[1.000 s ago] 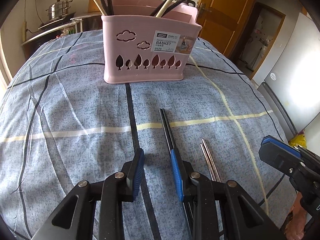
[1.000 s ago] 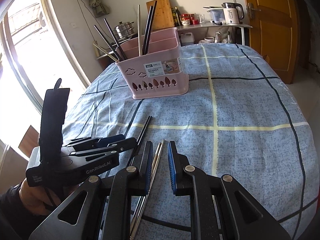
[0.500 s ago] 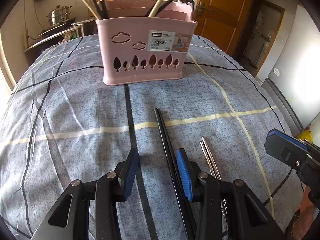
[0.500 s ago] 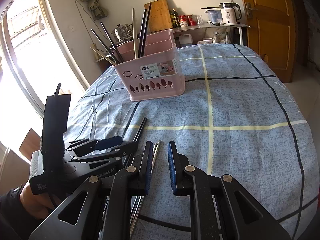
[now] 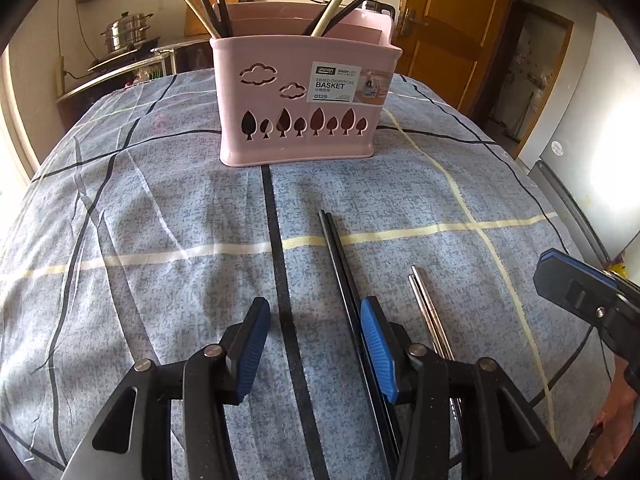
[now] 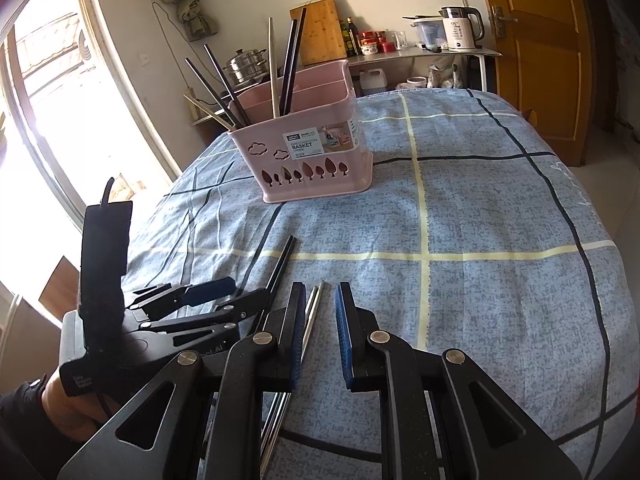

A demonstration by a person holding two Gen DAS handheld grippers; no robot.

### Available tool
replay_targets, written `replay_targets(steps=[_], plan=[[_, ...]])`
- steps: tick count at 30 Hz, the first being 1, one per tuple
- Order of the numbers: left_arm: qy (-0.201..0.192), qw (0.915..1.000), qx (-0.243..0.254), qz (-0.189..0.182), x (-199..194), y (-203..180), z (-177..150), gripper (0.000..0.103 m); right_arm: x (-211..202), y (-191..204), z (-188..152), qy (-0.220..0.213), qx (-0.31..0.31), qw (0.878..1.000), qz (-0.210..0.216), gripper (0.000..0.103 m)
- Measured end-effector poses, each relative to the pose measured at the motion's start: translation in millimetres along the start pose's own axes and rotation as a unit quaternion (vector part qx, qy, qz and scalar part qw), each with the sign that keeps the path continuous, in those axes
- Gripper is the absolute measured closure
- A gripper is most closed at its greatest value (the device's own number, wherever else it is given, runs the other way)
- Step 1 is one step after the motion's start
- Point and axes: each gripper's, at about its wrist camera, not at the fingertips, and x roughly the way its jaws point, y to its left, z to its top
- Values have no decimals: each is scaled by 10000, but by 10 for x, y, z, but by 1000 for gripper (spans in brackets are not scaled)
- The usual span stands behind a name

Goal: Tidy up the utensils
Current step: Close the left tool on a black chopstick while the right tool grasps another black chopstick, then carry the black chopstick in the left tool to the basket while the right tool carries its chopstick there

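While a blue patterned cloth point(image 5: 168, 208) with dark and pale yellow stripes covers the whole table, a pink basket point(image 5: 300, 92) stands upright at its far side, its front wall cut with cloud and tree shapes and bearing a label that reads BASKET. Several chopsticks point(image 5: 208, 4) lean out of its rear compartments, some dark, some pale.

Nearer the cameras, the left gripper point(image 5: 312, 344) points down toward the cloth, its jaws opening, the blue pads well apart. A pair of black chopsticks point(image 5: 336, 248) lies flat on the cloth between them, running along the inside of the right-hand pad; whether that pad touches them cannot be told. The other pad stands clear of them.

Just to the right lies a pair of metal chopsticks point(image 5: 424, 300), side by side and roughly parallel to the black pair. In the right wrist view the right gripper point(image 6: 318, 334) straddles this metal pair point(image 6: 312, 312) with its jaws narrowly spread; the sticks lie close by the left-hand pad and a clear gap remains to the right-hand pad. A hand point(image 6: 68, 408) holds the left gripper's grip at the lower left.
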Motion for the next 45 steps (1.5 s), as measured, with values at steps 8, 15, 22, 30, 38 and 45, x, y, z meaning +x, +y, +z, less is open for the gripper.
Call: replay_targets(steps=[8,15,22,30,38,45], plan=[[-38,9999,5,120,-22,39,-27,54,-39,-23,7,-45,24,10000,-22,87],[7,9986,345,392,-16,19,-52,63,-38,9,6,-30,-8,10000,16,87],[64,9999,-51,130,-103,414,-31,80,87,108,68,59,-117,9999,91,87],[175,9995,-259,42,-133,830,40,93,443,294,156,426,-299,9984,224,87],[381,9983,-434,-7,11,936,263,93,982,422,235,983,-333,9945,105,87],[378,9970,-665,-67,26,977,264,92,1148,465,233,1252,-290,9915,-180,88]])
